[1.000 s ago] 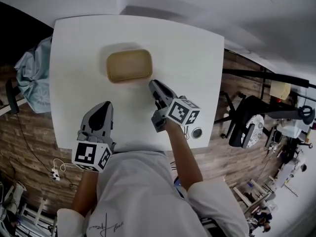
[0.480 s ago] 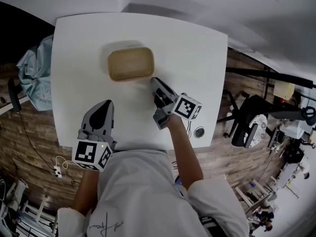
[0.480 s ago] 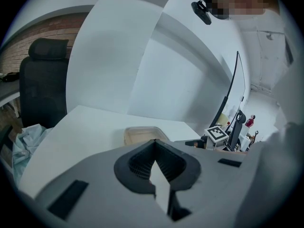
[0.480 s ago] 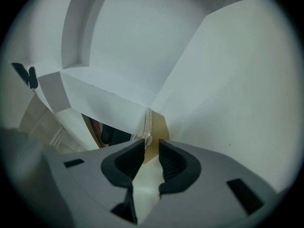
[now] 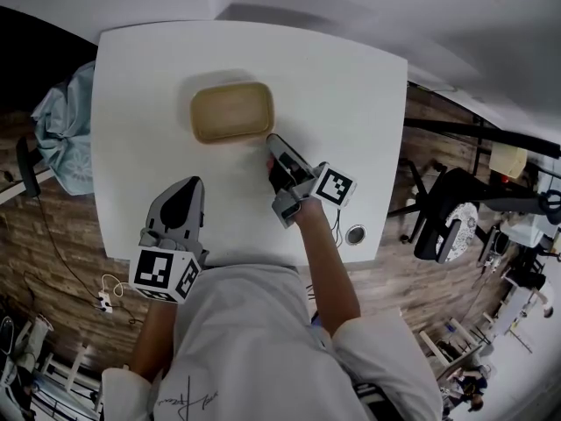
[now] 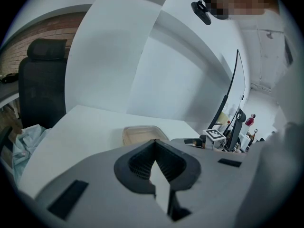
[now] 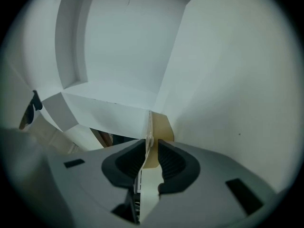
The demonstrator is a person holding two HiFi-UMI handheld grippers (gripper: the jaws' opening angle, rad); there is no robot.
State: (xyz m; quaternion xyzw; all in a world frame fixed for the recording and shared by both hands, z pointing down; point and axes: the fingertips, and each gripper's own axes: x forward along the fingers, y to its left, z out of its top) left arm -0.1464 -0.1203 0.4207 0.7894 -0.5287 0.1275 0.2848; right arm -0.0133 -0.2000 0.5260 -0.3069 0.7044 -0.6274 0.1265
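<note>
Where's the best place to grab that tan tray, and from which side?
Take the thin rim at the tray's near right corner, coming in low from the near right. The lip stands up from the shallow, flat tray and fits between jaws. The right claw straddles it there.

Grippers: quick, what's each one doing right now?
Left gripper: closed, empty.
Right gripper: open, jaws astride the tray rim.

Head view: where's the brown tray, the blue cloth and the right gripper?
Tray (image 5: 232,112): head view, on its bare bottom.
Cloth (image 5: 63,134): head view, on its crumpled middle.
Right gripper (image 5: 273,142): head view, between the tips of its fingers.
</note>
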